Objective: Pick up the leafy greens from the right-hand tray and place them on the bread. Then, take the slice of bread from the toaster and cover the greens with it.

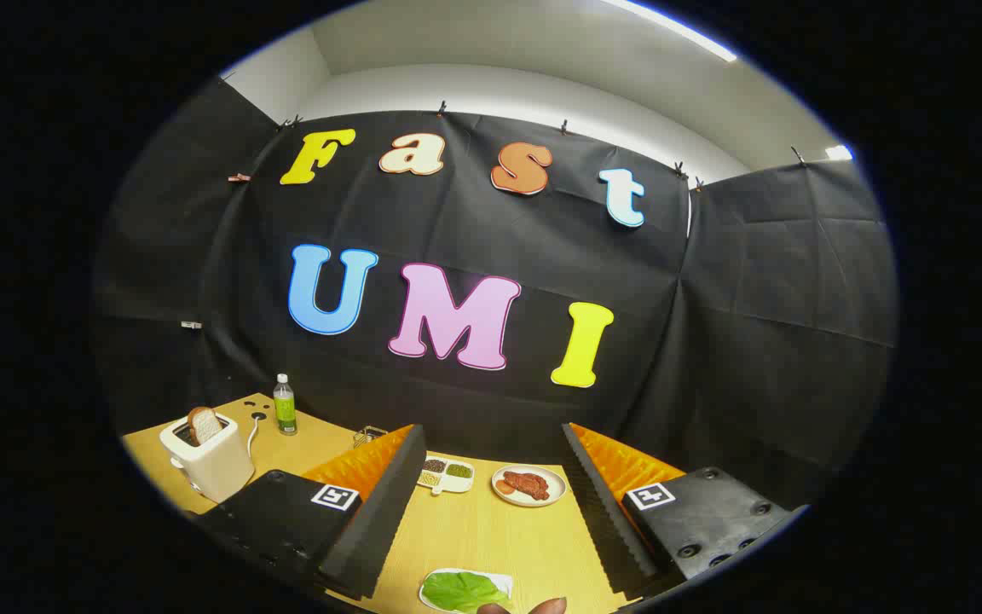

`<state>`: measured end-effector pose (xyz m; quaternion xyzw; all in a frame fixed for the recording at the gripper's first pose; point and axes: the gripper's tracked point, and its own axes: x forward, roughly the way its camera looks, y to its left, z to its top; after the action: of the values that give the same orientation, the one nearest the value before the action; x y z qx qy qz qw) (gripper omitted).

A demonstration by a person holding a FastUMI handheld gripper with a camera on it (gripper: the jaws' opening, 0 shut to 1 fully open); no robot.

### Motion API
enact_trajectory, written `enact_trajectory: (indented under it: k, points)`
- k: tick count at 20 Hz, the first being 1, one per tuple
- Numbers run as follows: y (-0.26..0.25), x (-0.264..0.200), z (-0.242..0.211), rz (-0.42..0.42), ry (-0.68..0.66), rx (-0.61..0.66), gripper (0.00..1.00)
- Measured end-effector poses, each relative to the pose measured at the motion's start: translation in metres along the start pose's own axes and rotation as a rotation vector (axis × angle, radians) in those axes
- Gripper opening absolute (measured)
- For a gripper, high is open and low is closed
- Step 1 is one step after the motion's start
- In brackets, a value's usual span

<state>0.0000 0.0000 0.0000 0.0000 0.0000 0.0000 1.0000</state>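
Greens (459, 590) lie as a flat leaf on a small white tray (501, 582), which rests on the wooden table (491, 533) between the two fingers and near their bases. Something brownish-red, too little in sight to identify, touches the tray's near edge. Gripper (491, 473) is held level above the table, pointing toward the back wall (738, 341), with its jaws spread wide and nothing between them; neither finger touches the greens or any other thing. Beyond the greens, between the fingertips, stands a round plate (557, 501) with reddish-brown food (527, 484) on it. Beside the plate, toward the left finger (380, 503), sits a white divided dish (447, 488) with dark and green contents in its compartments; what they are cannot be told. Well to the left of the greens, past the left finger, a white toaster (214, 465) stands on the table with a slice of bread (204, 424) upright in its slot, its top standing clear of the toaster. A white cord (252, 437) runs from the toaster toward the table's back edge. Just behind the toaster stands a clear bottle (285, 404) with a green label and white cap. A small wire-like thing behind the left fingertip is too small to identify. The right finger (606, 503) stands well apart from the plate.
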Motion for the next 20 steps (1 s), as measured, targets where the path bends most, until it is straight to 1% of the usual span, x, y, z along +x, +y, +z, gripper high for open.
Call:
enact_trajectory:
  k: [10, 16, 18, 20]
  points:
    - [-0.001, 0.003, -0.009, -0.009, 0.023, 0.011, 0.98]
    - [0.001, 0.002, -0.009, 0.005, 0.022, 0.023, 0.98]
    - [0.005, 0.003, -0.012, 0.035, 0.033, 0.021, 0.98]
    - [0.016, 0.003, -0.022, 0.104, 0.074, 0.018, 0.98]
